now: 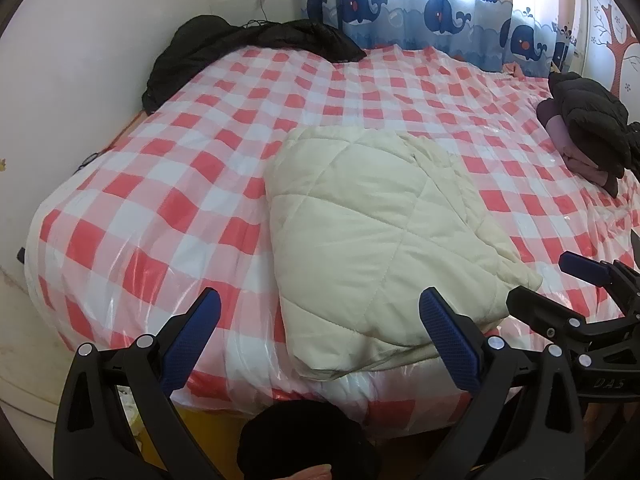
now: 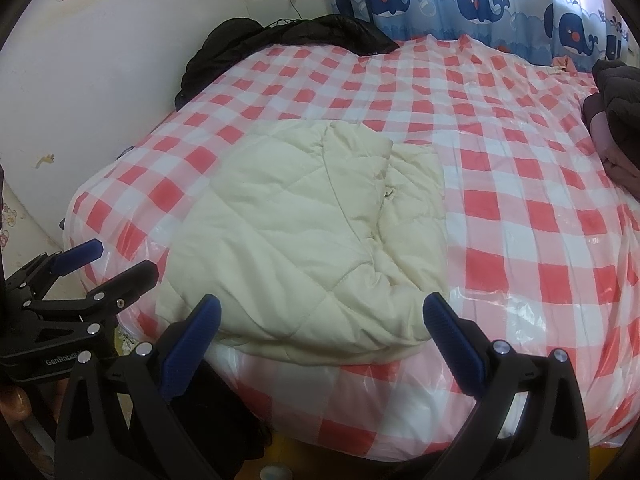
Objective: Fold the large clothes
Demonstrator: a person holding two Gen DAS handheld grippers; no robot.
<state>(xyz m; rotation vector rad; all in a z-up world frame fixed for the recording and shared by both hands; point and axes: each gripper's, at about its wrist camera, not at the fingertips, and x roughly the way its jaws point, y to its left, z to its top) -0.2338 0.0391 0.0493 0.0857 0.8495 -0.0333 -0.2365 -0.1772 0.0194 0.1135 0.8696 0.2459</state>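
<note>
One cream quilted jacket (image 1: 384,232) lies folded at centre frame on the red-and-white checked bed cover (image 1: 160,168). Two grippers hover at the bottom edge, empty: the left gripper (image 1: 320,340) and right gripper (image 2: 322,344) both spread wide. One black garment (image 1: 248,48) sits upper left; one dark clothes pile (image 1: 588,128) at right.

Daylight comes through the whale-print curtain (image 1: 440,12) at about one o'clock in both views, blowing out to white where the fabric thins. The room is evenly bright, with soft, faint shadows. The clear plastic sheet (image 2: 532,312) over the checked bed shows pale glare streaks, strongest toward five o'clock in the right view. Fisheye bending curves straight lines near the rims, and dark vignette fills every corner. Focus is slightly soft throughout.
</note>
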